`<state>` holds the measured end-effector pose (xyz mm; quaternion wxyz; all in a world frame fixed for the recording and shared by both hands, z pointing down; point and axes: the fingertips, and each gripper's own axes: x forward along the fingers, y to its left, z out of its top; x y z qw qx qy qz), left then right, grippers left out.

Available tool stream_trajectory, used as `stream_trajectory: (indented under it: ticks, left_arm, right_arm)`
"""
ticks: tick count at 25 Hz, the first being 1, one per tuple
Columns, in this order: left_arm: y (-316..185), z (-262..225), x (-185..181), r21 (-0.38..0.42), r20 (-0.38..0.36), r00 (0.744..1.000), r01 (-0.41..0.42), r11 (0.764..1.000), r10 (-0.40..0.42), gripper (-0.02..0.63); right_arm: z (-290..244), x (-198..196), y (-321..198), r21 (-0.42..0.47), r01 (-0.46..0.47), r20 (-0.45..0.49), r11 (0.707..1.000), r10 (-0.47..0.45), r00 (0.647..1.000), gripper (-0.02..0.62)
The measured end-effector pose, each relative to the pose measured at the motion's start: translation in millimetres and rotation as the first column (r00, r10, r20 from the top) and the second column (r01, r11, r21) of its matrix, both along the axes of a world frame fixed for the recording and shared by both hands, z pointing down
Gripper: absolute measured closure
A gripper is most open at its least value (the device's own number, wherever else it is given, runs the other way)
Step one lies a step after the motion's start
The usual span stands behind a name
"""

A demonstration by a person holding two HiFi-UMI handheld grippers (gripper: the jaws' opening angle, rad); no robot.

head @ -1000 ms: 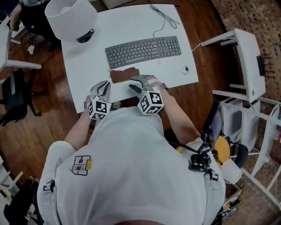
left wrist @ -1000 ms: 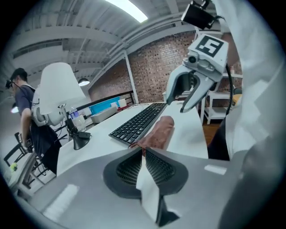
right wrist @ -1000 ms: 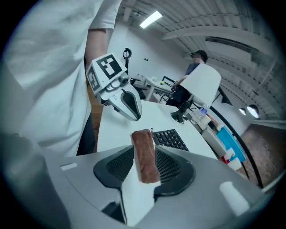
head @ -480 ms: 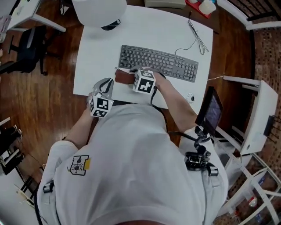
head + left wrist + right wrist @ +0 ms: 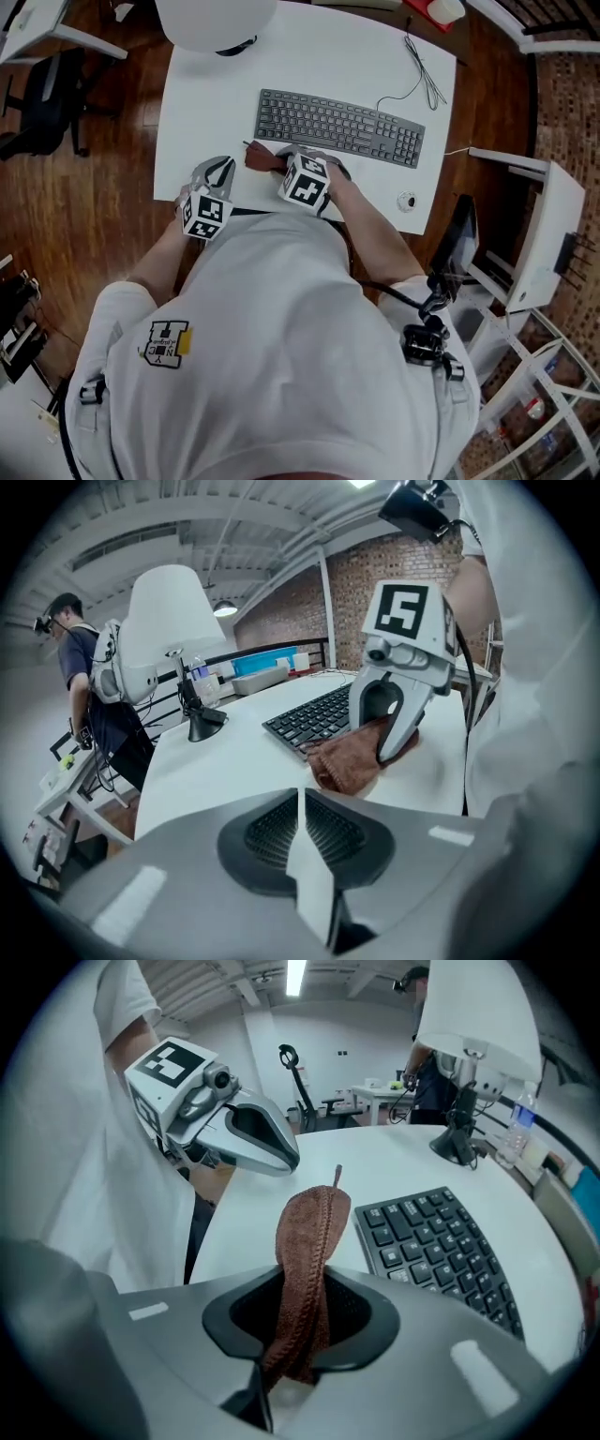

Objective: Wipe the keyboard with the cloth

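A dark grey keyboard (image 5: 339,127) lies across the white table (image 5: 197,103). A brown cloth (image 5: 263,159) sits just in front of its left end. My right gripper (image 5: 292,161) points steeply down onto the cloth, its jaws closing. In the right gripper view a raised fold of the cloth (image 5: 307,1241) is pinched between the pads of the right gripper (image 5: 302,1330), beside the keyboard (image 5: 441,1251). My left gripper (image 5: 217,171) hovers left of the cloth near the table's front edge. In its own view the left gripper (image 5: 300,832) is shut and holds nothing.
A white desk lamp (image 5: 216,19) stands at the table's back left. A thin cable (image 5: 422,80) trails off the keyboard's right end, and a small round object (image 5: 406,201) lies near the front right corner. A white chair (image 5: 534,234) stands to the right. A person (image 5: 84,667) stands beyond the lamp.
The right gripper has come down from the table's front edge onto the cloth and closed on a fold of it. The left gripper has shifted a little and rolled.
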<state>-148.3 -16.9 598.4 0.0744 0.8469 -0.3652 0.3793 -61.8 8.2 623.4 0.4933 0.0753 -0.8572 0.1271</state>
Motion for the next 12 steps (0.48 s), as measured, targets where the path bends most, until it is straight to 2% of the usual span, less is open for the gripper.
stream_trajectory:
  ticks: [3, 7, 9, 12]
  left_arm:
    - [-17.0, 0.7, -2.2, 0.017, -0.028, 1.000, -0.011, 1.000, 0.012, 0.586]
    - [-41.8, -1.8, 17.3, 0.086, -0.036, 0.995, -0.086, 0.993, 0.090, 0.588]
    - [-49.2, 4.2, 34.8, 0.093, -0.013, 0.989, -0.146, 0.985, 0.148, 0.588]
    - [-49.2, 13.1, 56.9, 0.071, 0.040, 0.977, -0.214, 0.974, 0.211, 0.586]
  right_arm:
    - [-20.4, 5.3, -17.0, 0.122, -0.097, 0.001, 0.988, 0.097, 0.995, 0.508]
    - [-49.2, 30.1, -69.6, 0.301, -0.187, -0.071, 0.935, 0.218, 0.973, 0.509]
    - [-52.6, 39.7, -100.8, 0.362, -0.180, -0.127, 0.915, 0.239, 0.963, 0.511]
    - [-51.1, 39.4, -136.5, 0.416, -0.106, -0.209, 0.903, 0.208, 0.956, 0.511]
